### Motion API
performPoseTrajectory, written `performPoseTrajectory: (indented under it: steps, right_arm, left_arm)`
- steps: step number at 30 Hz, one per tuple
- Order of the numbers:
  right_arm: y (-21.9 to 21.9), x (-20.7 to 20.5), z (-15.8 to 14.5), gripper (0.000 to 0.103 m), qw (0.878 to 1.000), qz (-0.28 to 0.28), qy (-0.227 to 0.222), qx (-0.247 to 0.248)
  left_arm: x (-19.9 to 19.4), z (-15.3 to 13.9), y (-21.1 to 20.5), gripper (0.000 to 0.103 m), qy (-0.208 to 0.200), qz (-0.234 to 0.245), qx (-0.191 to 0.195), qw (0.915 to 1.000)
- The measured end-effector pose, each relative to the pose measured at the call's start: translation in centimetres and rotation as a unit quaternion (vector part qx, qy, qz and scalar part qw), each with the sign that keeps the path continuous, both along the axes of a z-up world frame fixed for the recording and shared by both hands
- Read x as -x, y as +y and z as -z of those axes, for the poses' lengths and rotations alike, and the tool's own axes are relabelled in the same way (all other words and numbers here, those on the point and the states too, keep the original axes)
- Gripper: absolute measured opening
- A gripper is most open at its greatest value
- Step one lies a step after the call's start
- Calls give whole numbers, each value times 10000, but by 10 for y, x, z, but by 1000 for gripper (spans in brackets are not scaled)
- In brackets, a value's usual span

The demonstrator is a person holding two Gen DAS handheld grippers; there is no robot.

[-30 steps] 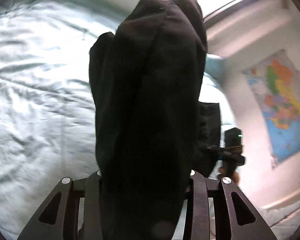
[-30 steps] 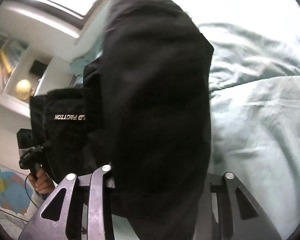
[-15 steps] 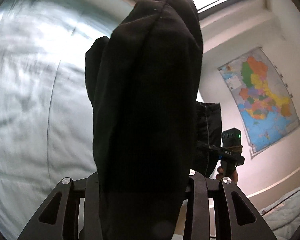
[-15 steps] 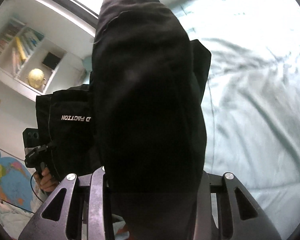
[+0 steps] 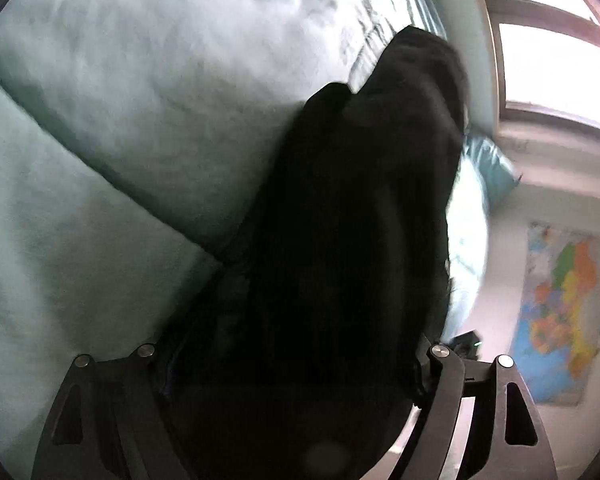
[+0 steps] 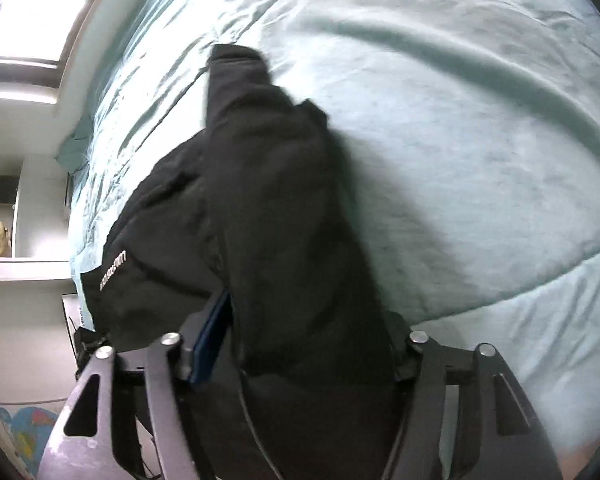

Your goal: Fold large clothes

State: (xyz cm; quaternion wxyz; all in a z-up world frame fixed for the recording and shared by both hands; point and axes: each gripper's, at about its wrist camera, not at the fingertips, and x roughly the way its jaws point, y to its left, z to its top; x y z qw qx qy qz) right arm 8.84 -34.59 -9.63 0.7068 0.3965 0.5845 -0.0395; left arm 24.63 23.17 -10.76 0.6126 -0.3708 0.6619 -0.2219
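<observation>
Both views have tipped downward over the last second. Where the window and wall map filled much of the frame behind the cloth, the pale green quilted bed cover (image 5: 112, 184) now spreads under both cameras, and the large black fabric garment (image 5: 352, 240) that was dangling clear in the air now lies along it. In the right wrist view the garment (image 6: 276, 216) reaches away from the tongs across the bed cover (image 6: 480, 128), its narrow far end resting on the bedding and its white lettered logo (image 6: 114, 270) turned sideways on a fold to the left.

The left tongs (image 5: 296, 392) are clamped on a thick bunch of the cloth, which fills the whole gap between the black fingers. The right tongs (image 6: 296, 364) grip the garment too, a blue pad showing at the inner face of the left finger where the fabric passes.

The colourful wall map (image 5: 560, 312) and the bright window (image 5: 556, 40) sit off at the right edge of the left view — blurred, so the hands look to be in motion.

My reading: the lift is over and the garment is being laid down on the bed for flattening. No fold is yet made — the cloth is bunched and would need spreading first.
</observation>
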Motion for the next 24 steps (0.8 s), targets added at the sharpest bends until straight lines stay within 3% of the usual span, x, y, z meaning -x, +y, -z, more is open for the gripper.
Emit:
performPoseTrajectory:
  steps: [2, 3, 4, 6, 7, 9, 13, 14, 16, 18, 19, 21, 24]
  right_arm:
    - [-1, 7, -10, 72, 9997, -6, 30, 252]
    - [-2, 10, -17, 72, 9988, -71, 92, 479]
    - [-1, 12, -26, 75, 9957, -213, 226, 876]
    - [3, 16, -39, 75, 9831, -596, 374, 1692]
    - [15, 15, -53, 76, 9707, -836, 420, 2214]
    - [40, 11, -74, 76, 9586, -1129, 300, 2596]
    - [96, -7, -99, 76, 9575, -1656, -361, 2332]
    - [105, -8, -99, 76, 9575, -1750, -429, 2254]
    - [131, -20, -87, 76, 9553, -1976, -429, 2159]
    - [143, -26, -63, 76, 9462, -2193, -179, 2372]
    - [149, -30, -44, 76, 9430, -2272, 85, 2432]
    - [146, -31, -14, 77, 9449, -2284, 475, 2295]
    - [143, -32, -4, 78, 9456, -2213, 525, 2326]
  left_arm:
    - [-6, -21, 1, 82, -201, 184, -607, 9978]
    - [-8, -41, -2, 82, -413, 317, -1297, 9902]
    - [-7, -56, -5, 82, -630, 398, -1825, 9804]
    - [-8, -98, -17, 82, -1336, 657, -2789, 9487]
    - [-8, -116, -21, 82, -1545, 652, -2928, 9414]
    - [-5, -147, -34, 82, -1877, 766, -2664, 9423]
    - [18, -168, -102, 82, -2255, 1590, -2092, 9381]
    - [25, -163, -125, 82, -2301, 1978, -2009, 9314]
    - [45, -151, -148, 82, -2336, 2468, -2252, 9131]
    - [65, -126, -169, 82, -2162, 2783, -2552, 9004]
    - [66, -107, -175, 82, -2039, 2827, -2706, 8974]
    - [68, -94, -169, 95, -2160, 2713, -2858, 8933]
    - [64, -88, -169, 98, -2175, 2593, -2973, 8928]
